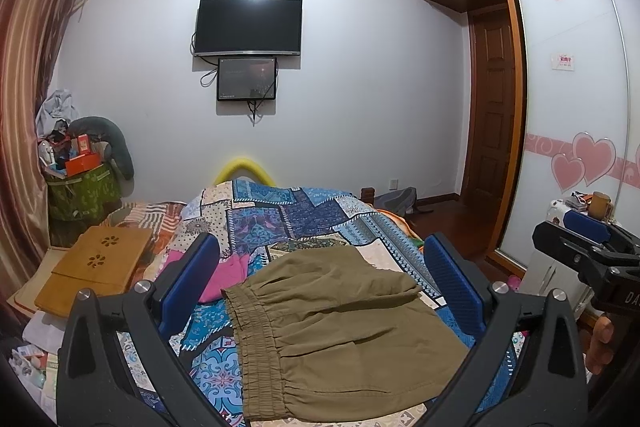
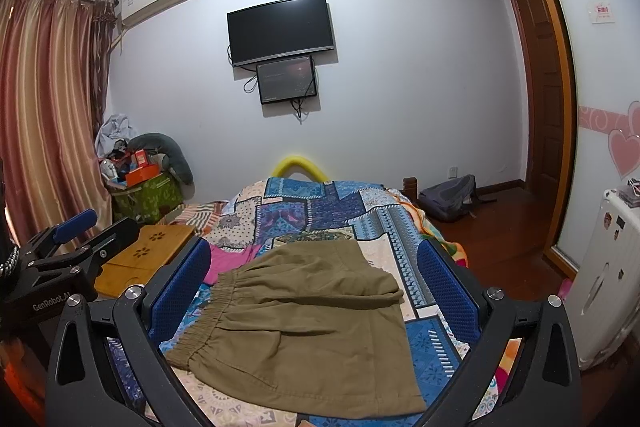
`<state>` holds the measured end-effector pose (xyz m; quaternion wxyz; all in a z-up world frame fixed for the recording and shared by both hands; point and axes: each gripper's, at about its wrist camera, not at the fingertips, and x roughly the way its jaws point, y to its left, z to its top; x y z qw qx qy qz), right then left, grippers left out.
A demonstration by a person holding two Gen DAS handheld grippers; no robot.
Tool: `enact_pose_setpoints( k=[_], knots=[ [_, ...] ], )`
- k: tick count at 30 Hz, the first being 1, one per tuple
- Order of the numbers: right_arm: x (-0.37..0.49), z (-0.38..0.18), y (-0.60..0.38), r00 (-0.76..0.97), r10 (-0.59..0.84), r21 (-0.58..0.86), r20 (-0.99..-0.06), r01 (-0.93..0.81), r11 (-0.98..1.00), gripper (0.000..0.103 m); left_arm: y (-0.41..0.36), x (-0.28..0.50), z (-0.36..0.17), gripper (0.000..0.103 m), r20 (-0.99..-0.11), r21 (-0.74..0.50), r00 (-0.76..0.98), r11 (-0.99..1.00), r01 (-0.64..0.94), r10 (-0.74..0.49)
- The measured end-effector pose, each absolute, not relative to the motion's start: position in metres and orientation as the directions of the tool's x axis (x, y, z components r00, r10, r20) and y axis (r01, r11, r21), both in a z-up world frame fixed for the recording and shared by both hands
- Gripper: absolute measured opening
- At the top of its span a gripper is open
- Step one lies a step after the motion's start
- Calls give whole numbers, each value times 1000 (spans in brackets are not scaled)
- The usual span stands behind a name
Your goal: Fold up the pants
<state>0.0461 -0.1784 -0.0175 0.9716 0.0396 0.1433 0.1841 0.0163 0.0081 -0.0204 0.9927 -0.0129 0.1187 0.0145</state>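
Note:
Olive-brown pants lie folded on the patchwork bedspread, elastic waistband at the left. They also show in the right wrist view. My left gripper is open, its blue pads wide apart above the pants, holding nothing. My right gripper is open too, hovering over the same pants and empty. The right gripper also shows at the right edge of the left wrist view. The left gripper shows at the left of the right wrist view.
A pink garment lies left of the pants. A wooden lap desk sits at the bed's left. A green bin of clutter stands by the curtain. A white appliance and wardrobe are right. A backpack lies on the floor.

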Motion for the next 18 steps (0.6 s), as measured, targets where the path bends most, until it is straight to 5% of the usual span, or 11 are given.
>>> enact_pose_setpoints(
  k=[18],
  knots=[
    [48,-20,-179,889,369,130,-270,-346,929,102,6,25,-23,103,-240,-3,970,999,-46,44]
  ],
)
